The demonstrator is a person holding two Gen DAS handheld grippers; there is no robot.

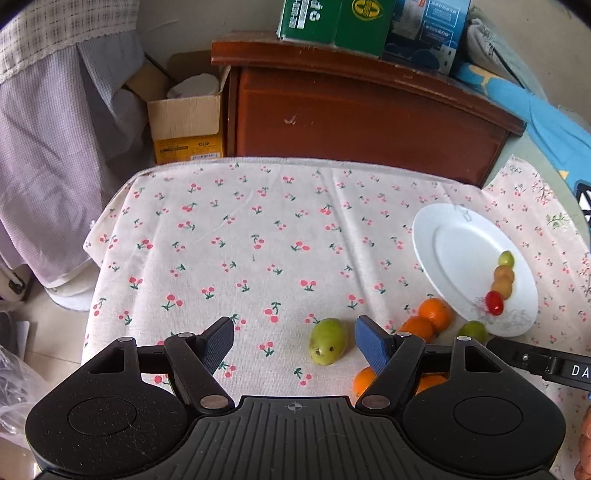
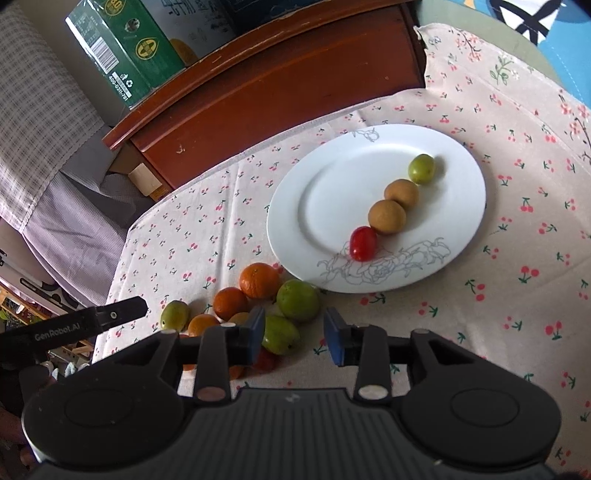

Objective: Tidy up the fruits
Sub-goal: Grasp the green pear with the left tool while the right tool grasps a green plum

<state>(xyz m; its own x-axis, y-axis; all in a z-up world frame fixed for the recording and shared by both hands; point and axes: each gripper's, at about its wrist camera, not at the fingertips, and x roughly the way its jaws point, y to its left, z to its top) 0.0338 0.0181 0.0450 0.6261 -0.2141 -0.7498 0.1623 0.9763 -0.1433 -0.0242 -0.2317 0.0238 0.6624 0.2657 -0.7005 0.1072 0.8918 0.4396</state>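
A white plate (image 2: 288,221) on the cherry-print cloth carries a row: a green fruit (image 2: 421,168), two brown fruits (image 2: 387,217) and a red tomato (image 2: 363,243). In front of it lies a pile of oranges (image 2: 259,280) and green fruits (image 2: 297,301). My right gripper (image 2: 295,336) is open over the pile. One green fruit (image 2: 279,334) lies against its left pad, clear of the right one. My left gripper (image 1: 295,339) is open wide, low over the cloth. An oval green fruit (image 1: 328,341) lies between its fingers, nearer the blue right pad (image 1: 369,341), untouched.
A brown wooden cabinet (image 1: 351,110) with green cartons (image 1: 332,22) on top stands behind the table. An open cardboard box (image 1: 184,118) sits to its left, beside hanging fabric. The cloth's left half (image 1: 203,258) is bare. A blue cloth (image 1: 535,110) lies at the far right.
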